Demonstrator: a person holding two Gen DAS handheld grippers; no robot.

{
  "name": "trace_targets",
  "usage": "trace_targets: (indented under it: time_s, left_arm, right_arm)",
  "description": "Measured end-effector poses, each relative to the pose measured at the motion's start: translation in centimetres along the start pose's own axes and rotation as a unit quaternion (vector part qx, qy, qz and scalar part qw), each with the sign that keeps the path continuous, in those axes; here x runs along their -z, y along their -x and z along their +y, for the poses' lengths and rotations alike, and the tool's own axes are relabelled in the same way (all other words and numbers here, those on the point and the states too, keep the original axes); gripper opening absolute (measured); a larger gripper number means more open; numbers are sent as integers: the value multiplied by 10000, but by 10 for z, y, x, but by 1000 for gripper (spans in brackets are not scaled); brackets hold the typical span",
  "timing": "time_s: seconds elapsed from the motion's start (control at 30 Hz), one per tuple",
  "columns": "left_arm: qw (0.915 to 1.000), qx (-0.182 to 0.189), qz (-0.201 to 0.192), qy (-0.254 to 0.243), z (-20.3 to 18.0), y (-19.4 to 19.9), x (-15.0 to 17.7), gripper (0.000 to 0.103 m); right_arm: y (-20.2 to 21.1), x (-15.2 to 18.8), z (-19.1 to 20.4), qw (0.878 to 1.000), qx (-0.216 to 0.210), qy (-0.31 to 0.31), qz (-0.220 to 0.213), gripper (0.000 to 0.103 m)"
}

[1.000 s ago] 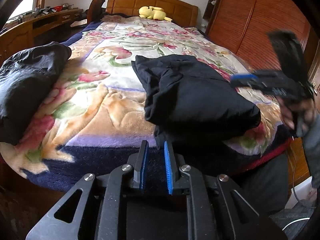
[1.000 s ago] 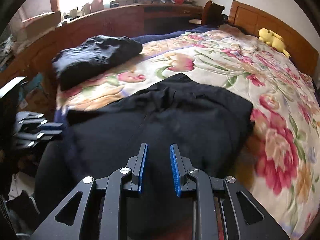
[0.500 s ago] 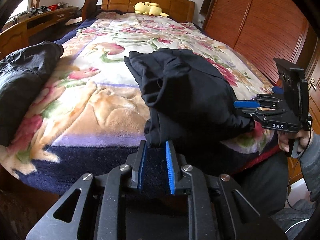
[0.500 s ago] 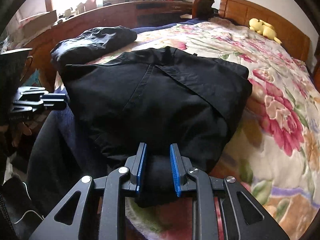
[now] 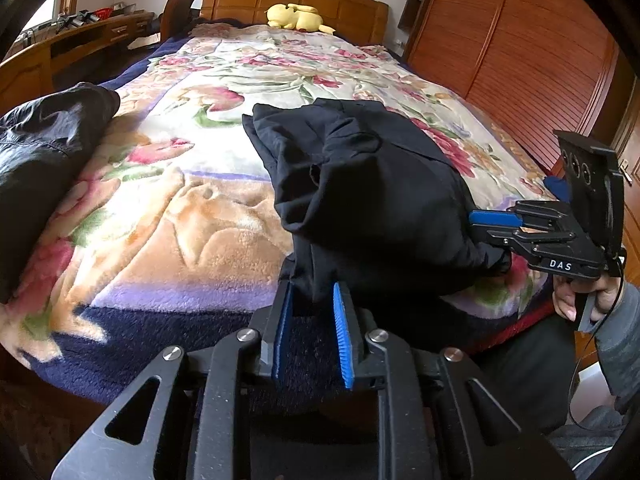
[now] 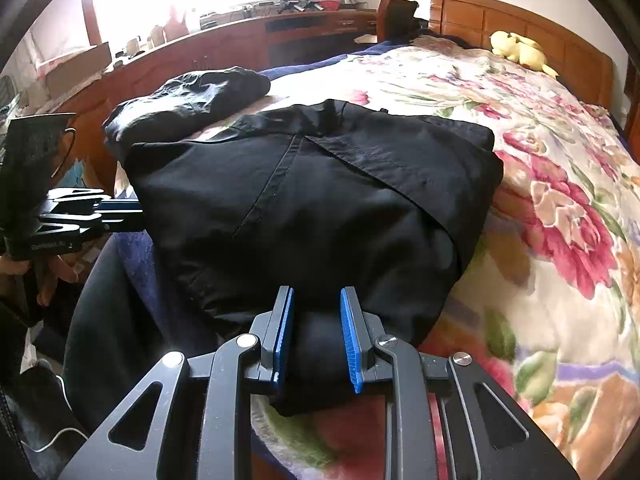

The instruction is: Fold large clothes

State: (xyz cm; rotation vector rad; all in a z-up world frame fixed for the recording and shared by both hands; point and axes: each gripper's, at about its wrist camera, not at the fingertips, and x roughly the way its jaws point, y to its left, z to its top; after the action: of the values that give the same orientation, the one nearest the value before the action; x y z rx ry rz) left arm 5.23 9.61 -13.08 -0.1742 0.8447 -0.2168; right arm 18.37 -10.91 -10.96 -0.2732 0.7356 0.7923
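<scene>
A black garment (image 5: 372, 200) (image 6: 320, 200) lies folded into a thick bundle near the foot edge of the flowered bed (image 5: 180, 208). My left gripper (image 5: 312, 288) is shut on the bundle's near left corner, and a fold of black cloth fills the gap at its tips. My right gripper (image 6: 316, 292) is shut on the near right corner, with bunched cloth between its blue pads. Each gripper shows in the other's view: the right gripper (image 5: 492, 232) at the right and the left gripper (image 6: 120, 216) at the left, both level with the bed edge.
A second dark garment (image 5: 44, 152) (image 6: 192, 96) lies heaped at the bed's left side. A yellow plush toy (image 5: 298, 16) rests by the wooden headboard. A wooden wardrobe (image 5: 520, 60) stands right of the bed, and a cluttered desk (image 6: 240, 40) runs under the window.
The right gripper came down to the bed edge with its corner of the black garment, and the bundle settled flat on the blanket. The left gripper stayed in place.
</scene>
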Motion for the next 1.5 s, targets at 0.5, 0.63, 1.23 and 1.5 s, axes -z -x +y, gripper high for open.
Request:
trace_targets:
  time_s: [0.5,0.63,1.23,1.5]
  left_arm:
    - [9999,-101,98,40,1,-12,-1,22]
    - [9999,-123,100,29,0,-13,0,22]
    - [9999,-88,125,42,3,-17,1,22]
    - [9999,-29,108,79,6,-18,2,22]
  right_arm:
    - [10,3,3,9995,277,-90,-156,44]
    - [16,0,-7,9990,328,-247,-179,57]
    - [-41,-77,-109,9932,685,-922,-185,68]
    - [-82,-100,-142,9867,505,-1544,2,75]
